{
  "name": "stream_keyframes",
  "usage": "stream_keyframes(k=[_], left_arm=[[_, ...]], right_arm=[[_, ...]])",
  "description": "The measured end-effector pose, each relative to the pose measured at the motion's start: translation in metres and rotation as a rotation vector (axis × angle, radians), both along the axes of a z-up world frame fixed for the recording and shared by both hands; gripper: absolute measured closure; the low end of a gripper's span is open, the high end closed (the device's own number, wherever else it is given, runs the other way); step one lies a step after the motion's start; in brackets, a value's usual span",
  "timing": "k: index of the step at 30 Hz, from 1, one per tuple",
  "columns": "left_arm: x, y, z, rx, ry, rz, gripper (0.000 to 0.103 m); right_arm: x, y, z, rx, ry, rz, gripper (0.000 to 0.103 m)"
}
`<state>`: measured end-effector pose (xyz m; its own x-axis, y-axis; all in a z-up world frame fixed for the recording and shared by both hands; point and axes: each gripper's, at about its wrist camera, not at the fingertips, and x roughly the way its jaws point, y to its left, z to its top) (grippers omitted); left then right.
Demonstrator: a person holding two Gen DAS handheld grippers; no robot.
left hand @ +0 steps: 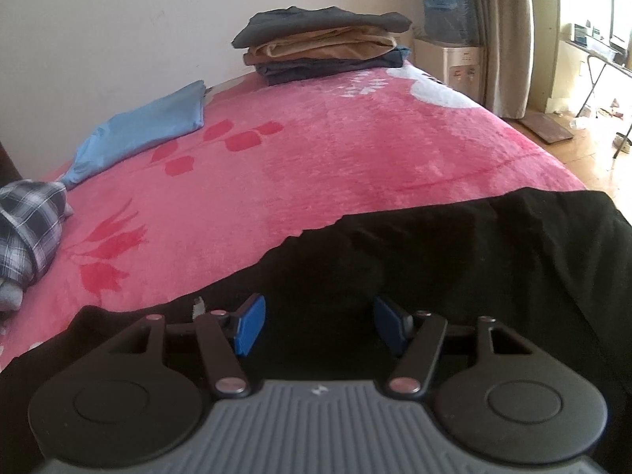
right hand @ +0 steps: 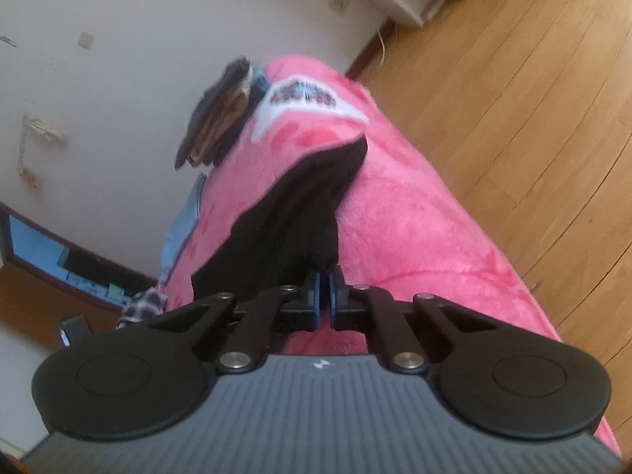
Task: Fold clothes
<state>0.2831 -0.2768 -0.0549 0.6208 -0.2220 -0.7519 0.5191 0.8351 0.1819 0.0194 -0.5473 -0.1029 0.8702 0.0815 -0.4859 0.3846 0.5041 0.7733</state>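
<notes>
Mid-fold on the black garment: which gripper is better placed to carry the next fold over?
Right. The right gripper looks shut on the black garment's edge, so it can probably pull it over. The left gripper hangs open above the cloth, gripping nothing.

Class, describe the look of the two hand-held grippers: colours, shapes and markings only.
Both match. The left hand-held gripper and right hand-held gripper each have a ribbed grey body with a small white logo, two round black discs, black linkage arms with silver pivot pins, and blue fingertip pads.

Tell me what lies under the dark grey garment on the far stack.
Under the dark grey garment: a tan garment, then a navy one, resting on the pink blanket. Anything within the folds is covered.
</notes>
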Motion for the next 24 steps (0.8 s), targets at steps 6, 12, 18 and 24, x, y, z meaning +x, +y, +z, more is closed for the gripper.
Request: stream_keyframes(k=[6, 12, 18, 24], left_arm=[[0.000, -0.001, -0.002, 0.009, -0.004, 0.005, 0.038], [0.003, 0.000, 0.014, 0.016, 0.011, -0.015, 0.039], [-0.009, 0.039, 0.106, 0.070, -0.080, -0.148, 0.039], [-0.048, 0.106, 0.191, 0.194, -0.183, -0.177, 0.032]], right_arm=[[-0.008, -0.006, -0.001, -0.031, 0.059, -0.029, 0.101], [-0.006, -0.012, -0.009, 0.040, 0.077, -0.018, 0.092], [-0.038, 0.015, 0.037, -0.045, 0.036, 0.197, 0.090], [-0.032, 0.088, 0.045, -0.176, 0.095, 0.452, 0.089]])
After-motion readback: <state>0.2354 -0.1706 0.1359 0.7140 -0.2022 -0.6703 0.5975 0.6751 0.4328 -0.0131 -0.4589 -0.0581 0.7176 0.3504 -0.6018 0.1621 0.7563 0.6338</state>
